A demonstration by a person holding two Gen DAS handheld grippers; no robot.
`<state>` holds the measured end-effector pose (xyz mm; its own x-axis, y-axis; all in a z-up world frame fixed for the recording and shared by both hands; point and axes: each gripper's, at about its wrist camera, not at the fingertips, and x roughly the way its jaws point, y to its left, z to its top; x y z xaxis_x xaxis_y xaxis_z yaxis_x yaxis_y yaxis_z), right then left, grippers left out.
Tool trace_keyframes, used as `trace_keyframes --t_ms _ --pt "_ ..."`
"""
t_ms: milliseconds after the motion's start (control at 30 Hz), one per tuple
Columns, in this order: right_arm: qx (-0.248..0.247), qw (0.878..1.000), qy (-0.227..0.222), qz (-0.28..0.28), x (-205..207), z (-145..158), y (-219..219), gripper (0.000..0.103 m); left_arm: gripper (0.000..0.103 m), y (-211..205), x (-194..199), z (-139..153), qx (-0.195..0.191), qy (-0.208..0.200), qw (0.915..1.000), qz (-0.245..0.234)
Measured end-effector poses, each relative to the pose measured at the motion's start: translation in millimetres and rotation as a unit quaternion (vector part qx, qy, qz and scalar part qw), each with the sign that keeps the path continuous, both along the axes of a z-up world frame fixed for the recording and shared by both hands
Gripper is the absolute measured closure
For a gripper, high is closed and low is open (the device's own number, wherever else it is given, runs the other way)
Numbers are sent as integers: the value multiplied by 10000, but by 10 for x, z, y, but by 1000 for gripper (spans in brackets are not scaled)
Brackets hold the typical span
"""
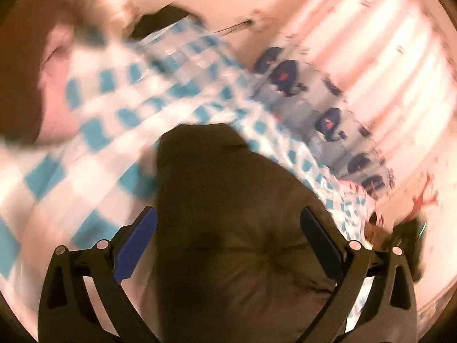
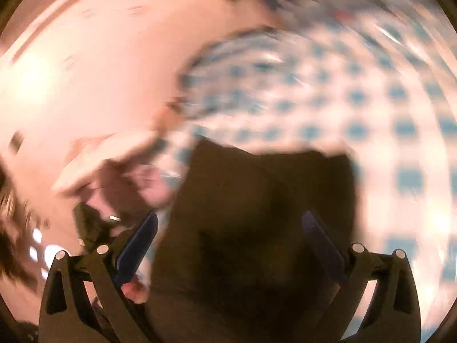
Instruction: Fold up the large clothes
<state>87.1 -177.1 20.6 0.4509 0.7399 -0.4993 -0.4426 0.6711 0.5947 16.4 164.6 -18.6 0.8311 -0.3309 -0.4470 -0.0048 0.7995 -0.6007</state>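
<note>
While both views are blurring strongly, showing only coarse shapes. Seeing in the left wrist view a dark brown garment (image 1: 228,214) lying between the two blue fingers (image 1: 134,245) of the left hand-held gripper (image 1: 228,245), with the jaws standing wide apart. Cloth reaching up past the fingertips, but not possible to tell if touching the pads. Lying under and beside the garment, a white and teal checkered cover (image 1: 114,120), running from the left side toward the lower right. Beyond it, a grey cloth (image 1: 308,105) with dark blue shapes, and behind that a pale striped surface (image 1: 385,57). At the far right, showing a small red figure (image 1: 425,197), too blurred to name.

Seeing in the right wrist view the same kind of picture: the garment (image 2: 257,214) filling the space between the fingers (image 2: 137,251) of the right hand-held gripper (image 2: 228,251), jaws also spread wide, not pinching anything visibly. Checkered cover (image 2: 357,108) spreading above and to the right of the garment. At the left, appearing a hand (image 2: 122,177), blurred, just beside the garment's edge, with a dark object below it that cannot be identified.
</note>
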Motion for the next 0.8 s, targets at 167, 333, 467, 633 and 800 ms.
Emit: trace_keyframes --t_ms 167,333,467,633,800 --pt "59 9942 1056 176 667 -364 717 7 7 -449 213 -13 178 -52 9994 -300" --pt "-60 9851 1458 -910 1036 -1442 269 8 7 -834 224 -352 1136 87 9907 -742" --pt "-679 9829 1458 -897 951 -1323 261 8 7 -1020 180 -429 1855 134 9799 -726" --pt "-1746 9801 170 -934 55 -845 213 7 7 -875 80 -372 1569 160 9855 -629" --pt "-2063 9738 776 -568 -46 -1297 118 7 7 -959 39 -364 1844 197 9807 -614"
